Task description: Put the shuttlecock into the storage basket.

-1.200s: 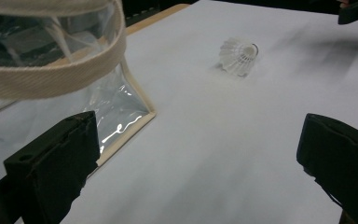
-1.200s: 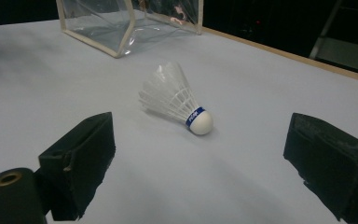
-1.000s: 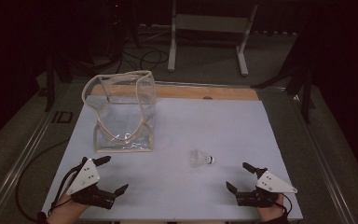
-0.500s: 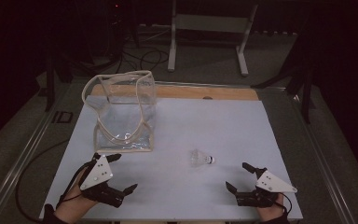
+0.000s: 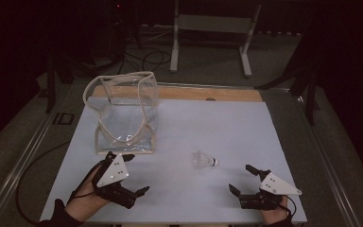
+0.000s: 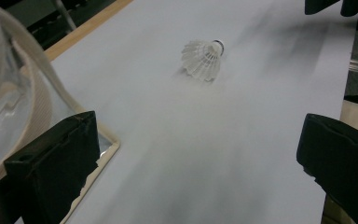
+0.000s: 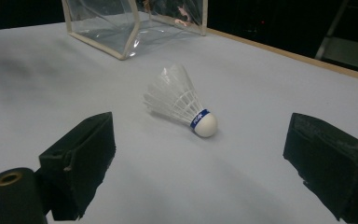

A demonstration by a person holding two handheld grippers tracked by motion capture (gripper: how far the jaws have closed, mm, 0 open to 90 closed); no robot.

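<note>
A white feathered shuttlecock (image 5: 204, 161) with a blue band lies on its side on the white table (image 5: 227, 127), between my two grippers. A clear plastic bag (image 5: 123, 113) with cream trim and handles stands upright at the table's left. My left gripper (image 5: 136, 173) hovers open just in front of the bag's near corner. In the left gripper view the shuttlecock (image 6: 203, 58) lies ahead and the bag (image 6: 9, 93) sits beside the left finger (image 6: 56, 163). My right gripper (image 5: 241, 178) rests open near the front edge, with the shuttlecock (image 7: 182, 105) ahead between its jaws.
A wooden strip (image 5: 194, 93) runs along the table's far edge. Beyond it are a metal stand (image 5: 212, 28) and cables on the dark floor. A rail (image 5: 19, 165) runs along the table's left side.
My left gripper has moved forward and to the right, up to the bag's near corner. The right gripper, bag and shuttlecock have stayed put.
</note>
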